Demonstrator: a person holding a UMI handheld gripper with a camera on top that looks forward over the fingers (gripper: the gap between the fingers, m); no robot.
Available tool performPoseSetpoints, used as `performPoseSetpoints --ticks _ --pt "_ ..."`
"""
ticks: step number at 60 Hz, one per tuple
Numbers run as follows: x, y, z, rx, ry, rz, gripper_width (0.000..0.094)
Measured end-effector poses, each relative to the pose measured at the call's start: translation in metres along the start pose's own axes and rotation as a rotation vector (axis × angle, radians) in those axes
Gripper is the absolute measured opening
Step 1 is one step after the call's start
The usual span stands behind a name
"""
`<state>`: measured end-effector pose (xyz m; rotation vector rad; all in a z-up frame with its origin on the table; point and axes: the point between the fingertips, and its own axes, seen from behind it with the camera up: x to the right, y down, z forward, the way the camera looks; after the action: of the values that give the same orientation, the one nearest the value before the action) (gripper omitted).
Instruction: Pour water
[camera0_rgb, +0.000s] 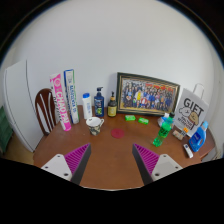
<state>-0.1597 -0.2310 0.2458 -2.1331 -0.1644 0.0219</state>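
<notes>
- The jaws stood wide apart and held nothing, the pads (72, 157) pointing out over bare wood of the counter (110, 160)
- The green bottle (163, 128), which I took for the water vessel, stood upright beyond the right finger, near the counter's right end and well apart from the jaws
- The cup (94, 124) stood beyond the left finger, nearer the middle, well apart from the bottle; it looked the likely target for the pour
- The bottle seemed clear green plastic: probably light, a little yielding under a squeeze, and smooth enough to slip if wet
- I would have gripped it across the body at about mid-height, below the narrowing neck, so that it tipped without twisting between the pads
- Whether it held water, and how full, could not be made out; nor could I tell if a cap was on
- The cup looked like ceramic, so stiff and breakable; its inside was hidden
- A framed photo (147, 95) leaned at the wall behind, with a dark bottle (99, 102) and a white bottle (87, 104) to its left, beside upright boxes (64, 97)
- A blue thing (197, 137) right of the green bottle was too small to name, as were the pink and green bits on the counter before the photo
- The chair (45, 108) at the left was partly cut off
</notes>
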Motion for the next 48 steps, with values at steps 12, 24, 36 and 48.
performPoseSetpoints --ticks 12,24,36,48 --pt "0.029 0.008 0.017 -0.007 0.071 0.012 0.0854" --pt "0.098 0.018 0.045 0.002 0.144 0.047 0.0851" --pt "0.188 0.032 0.101 0.033 0.178 0.070 0.0854" --pt "0.269 0.040 0.182 0.066 0.178 0.074 0.0859"
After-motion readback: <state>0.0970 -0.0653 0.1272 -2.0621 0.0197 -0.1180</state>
